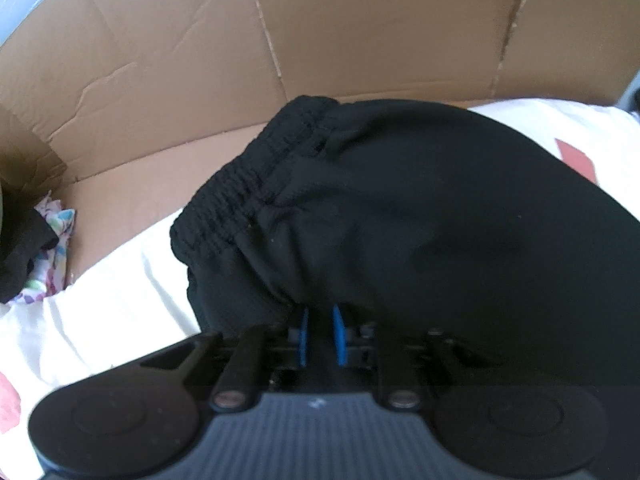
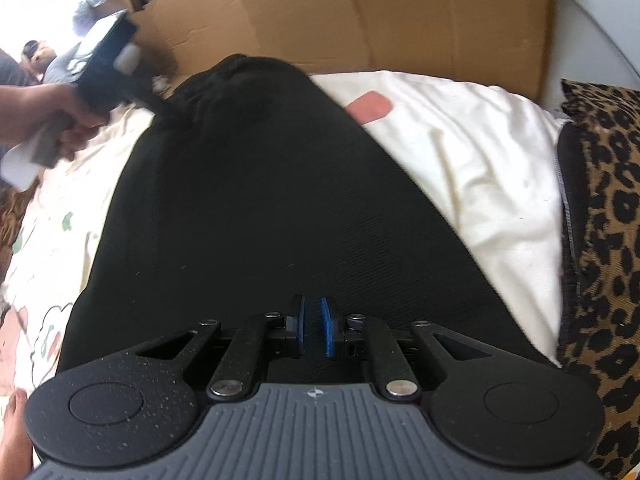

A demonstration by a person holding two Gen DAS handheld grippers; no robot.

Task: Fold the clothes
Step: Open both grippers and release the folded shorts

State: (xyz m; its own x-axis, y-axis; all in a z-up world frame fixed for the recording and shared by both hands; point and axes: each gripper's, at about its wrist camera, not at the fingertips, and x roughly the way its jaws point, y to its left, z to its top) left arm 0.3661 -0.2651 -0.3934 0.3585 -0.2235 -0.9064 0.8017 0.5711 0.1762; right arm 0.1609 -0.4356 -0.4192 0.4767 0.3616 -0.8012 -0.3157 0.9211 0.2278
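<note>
A pair of black shorts (image 1: 420, 220) with a gathered elastic waistband (image 1: 256, 184) hangs stretched above the white bedding. In the left wrist view my left gripper (image 1: 320, 314) is shut on the cloth just below the waistband, and the fabric covers its blue fingertips. In the right wrist view my right gripper (image 2: 315, 312) pinches the near edge of the same shorts (image 2: 260, 200), its blue pads almost together. The cloth runs taut from there to the left gripper (image 2: 164, 106), held by a hand (image 2: 60, 112) at the upper left.
A white printed bedsheet (image 2: 460, 152) lies under the shorts. Flattened cardboard (image 1: 180, 60) stands behind it. A leopard-print cloth (image 2: 604, 240) is at the right, and a heap of black and floral clothes (image 1: 44, 248) at the far left. A bare foot (image 2: 16, 424) shows at bottom left.
</note>
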